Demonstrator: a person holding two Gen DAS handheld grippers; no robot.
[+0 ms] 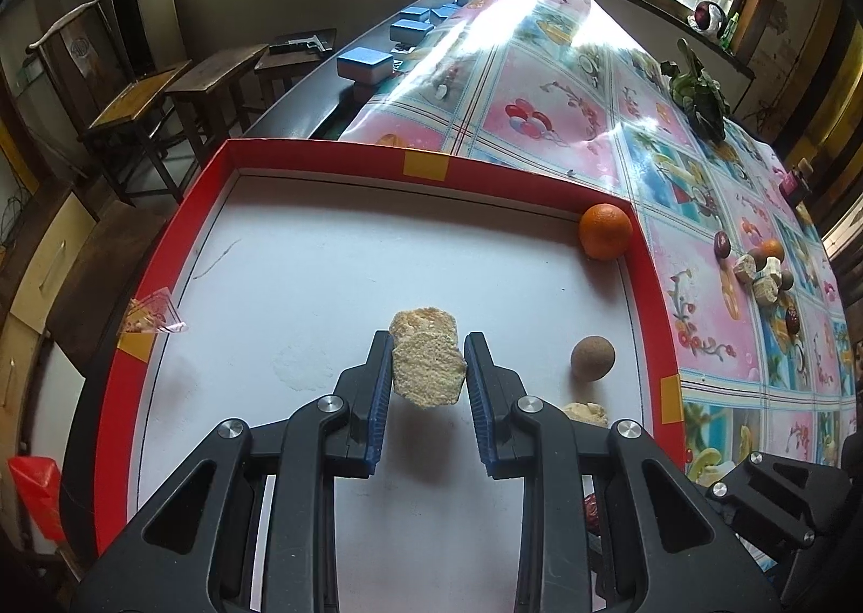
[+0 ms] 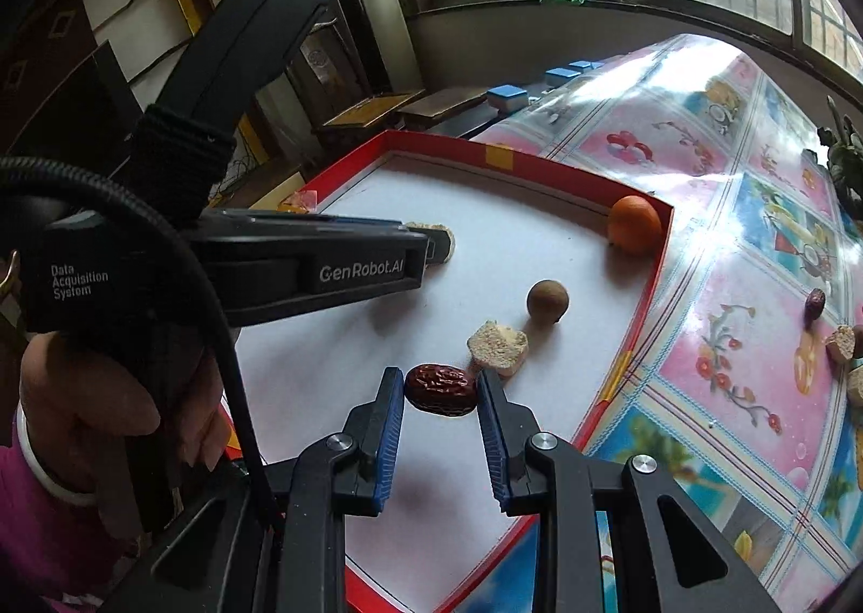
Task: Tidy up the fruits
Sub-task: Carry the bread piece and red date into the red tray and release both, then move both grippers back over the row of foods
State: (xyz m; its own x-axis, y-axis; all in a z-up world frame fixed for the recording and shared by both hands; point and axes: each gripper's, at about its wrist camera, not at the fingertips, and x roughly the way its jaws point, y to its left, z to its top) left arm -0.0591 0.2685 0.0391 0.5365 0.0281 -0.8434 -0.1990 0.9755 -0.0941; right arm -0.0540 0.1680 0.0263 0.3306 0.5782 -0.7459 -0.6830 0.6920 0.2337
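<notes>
A table under a glossy patterned oilcloth fills most of both views, printed with pink and blue squares of fruit and balloons. On it lies a wide red-walled tray with a white floor, yellow tape patches on its rim.

In the right wrist view the left gripper crosses from nine o'clock, its black body printed "GenRobot.AI" and "Data Acquisition System"; a hand with a pale bangle grips its handle at seven o'clock.

In the left wrist view that gripper has its blue-padded jaws pinching a pale crumbly chunk, lifted clear of the tray floor, with a shadow under it. A second similar chunk lies just beyond, at twelve o'clock from the held one.

The right gripper has its jaws pinching a wrinkled red date just above the tray floor near the tray's right wall.

An orange sits in the tray's far right corner, at two o'clock from the held chunk. A round brown fruit rests at three o'clock, near the right wall. Another crumbly piece lies just past the date, at one o'clock from it.

Outside the tray, at three o'clock on the oilcloth, a small cluster of more fruits and chunks lies well apart.
</notes>
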